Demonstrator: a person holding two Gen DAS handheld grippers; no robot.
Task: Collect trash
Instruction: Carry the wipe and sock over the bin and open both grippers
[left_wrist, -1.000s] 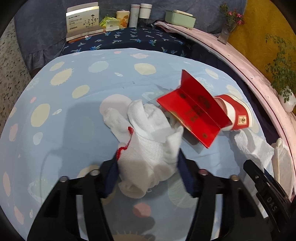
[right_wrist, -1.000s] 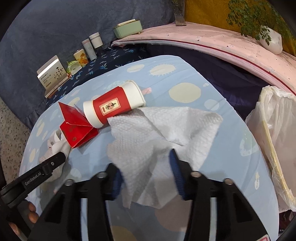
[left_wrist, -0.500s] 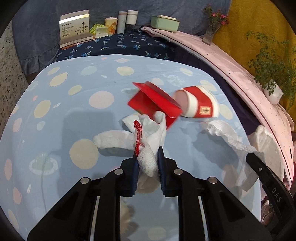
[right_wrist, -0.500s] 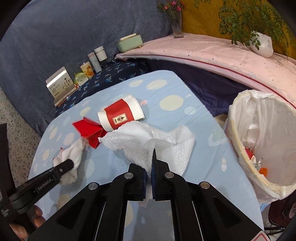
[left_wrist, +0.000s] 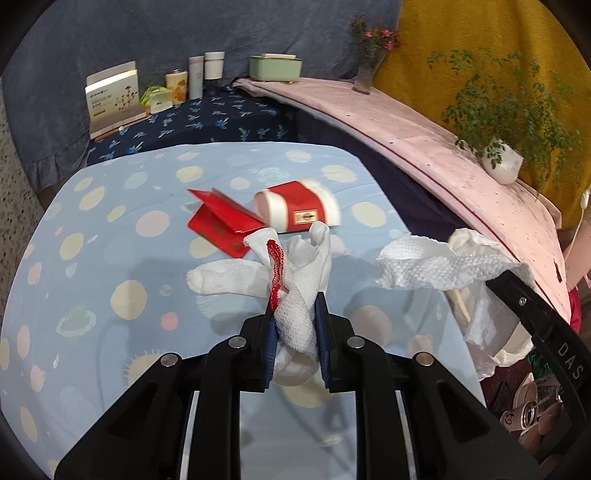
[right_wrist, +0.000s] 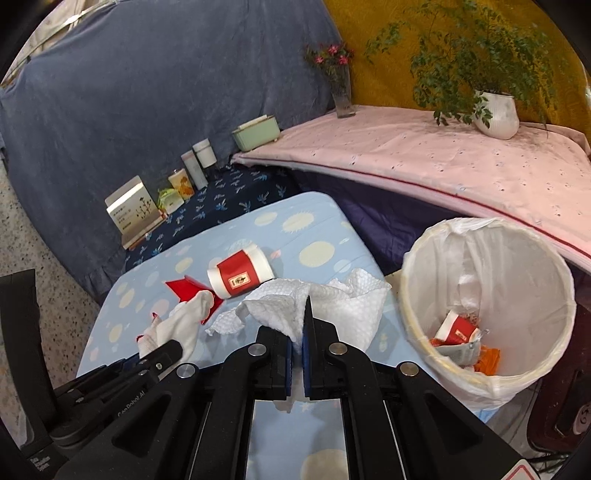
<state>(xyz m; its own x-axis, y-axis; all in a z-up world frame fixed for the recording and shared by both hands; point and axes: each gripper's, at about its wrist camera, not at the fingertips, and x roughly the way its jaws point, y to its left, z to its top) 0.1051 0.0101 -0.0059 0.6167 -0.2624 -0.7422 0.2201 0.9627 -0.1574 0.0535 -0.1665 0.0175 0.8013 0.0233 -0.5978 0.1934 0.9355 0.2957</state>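
Note:
My left gripper (left_wrist: 295, 314) is shut on a white work glove (left_wrist: 295, 266) with a red cuff and holds it above the blue dotted table (left_wrist: 110, 229). My right gripper (right_wrist: 298, 332) is shut on a white paper towel (right_wrist: 332, 302), lifted off the table just left of the bin (right_wrist: 487, 317). The towel also shows in the left wrist view (left_wrist: 436, 262). A red-and-white paper cup (left_wrist: 299, 212) lies on its side beside a folded red card (left_wrist: 221, 225). Both also show in the right wrist view: the cup (right_wrist: 240, 273) and the card (right_wrist: 184, 290).
The white-lined bin holds several pieces of trash (right_wrist: 461, 336). A pink-covered shelf (right_wrist: 406, 155) carries a potted plant (right_wrist: 495, 110) and a flower vase (right_wrist: 341, 96). Boxes and jars (left_wrist: 177, 88) stand on a dark blue cloth behind the table.
Both grippers closed on their items and lifted them: the left on the glove, the right on the paper towel. The right gripper moved toward the bin, which came fully into view.

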